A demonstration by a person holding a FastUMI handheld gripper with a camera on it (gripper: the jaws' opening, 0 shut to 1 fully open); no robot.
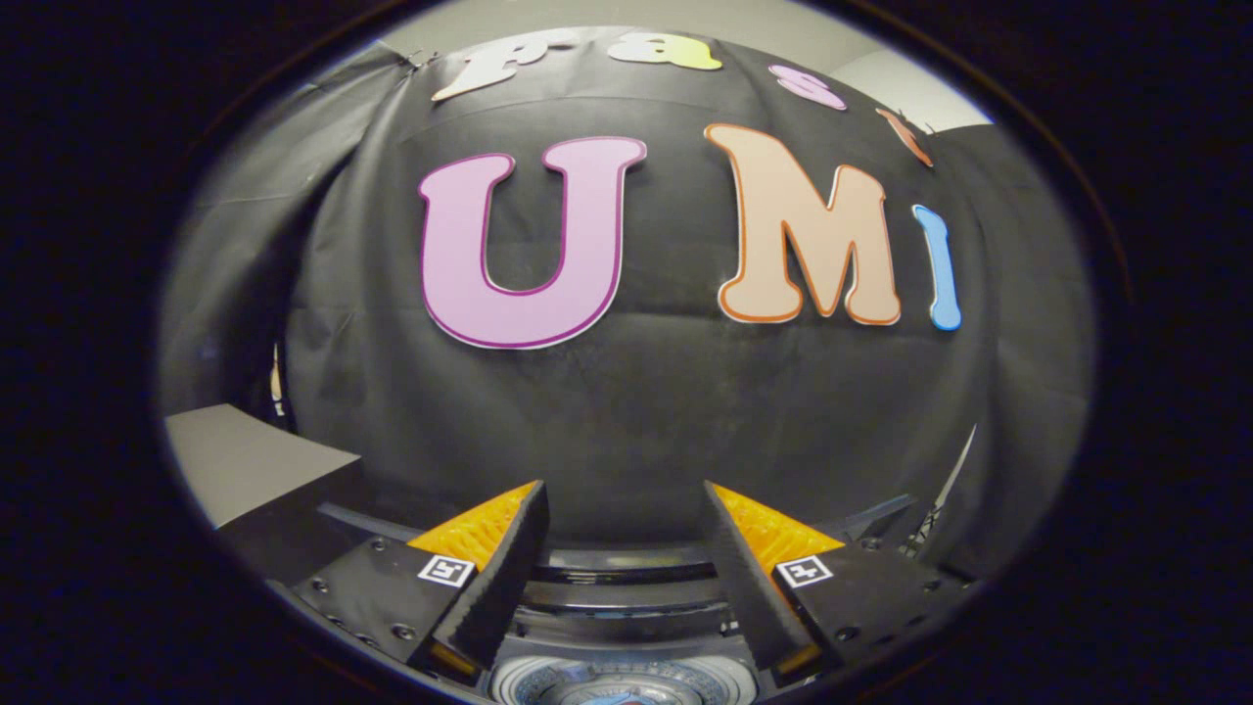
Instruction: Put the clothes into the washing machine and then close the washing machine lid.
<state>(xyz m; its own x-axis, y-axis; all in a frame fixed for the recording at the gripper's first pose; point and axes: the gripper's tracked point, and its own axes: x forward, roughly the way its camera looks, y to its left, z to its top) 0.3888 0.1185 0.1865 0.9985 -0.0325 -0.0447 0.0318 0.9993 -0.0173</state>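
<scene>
My gripper (623, 494) is held up facing the black cloth wall, its two fingers apart with nothing between them. Below and between the fingers lies the curved dark rim of the washing machine's top (626, 578). Under that rim, a round grey-blue part of the machine (626, 681) peeks out, which I take for the drum or its lid. I cannot tell whether the lid is up or down.
A grey flat surface (245, 460) lies to the left of the fingers, at the foot of the cloth wall. Thin dark stand parts (930, 519) rise to the right of the right finger.
</scene>
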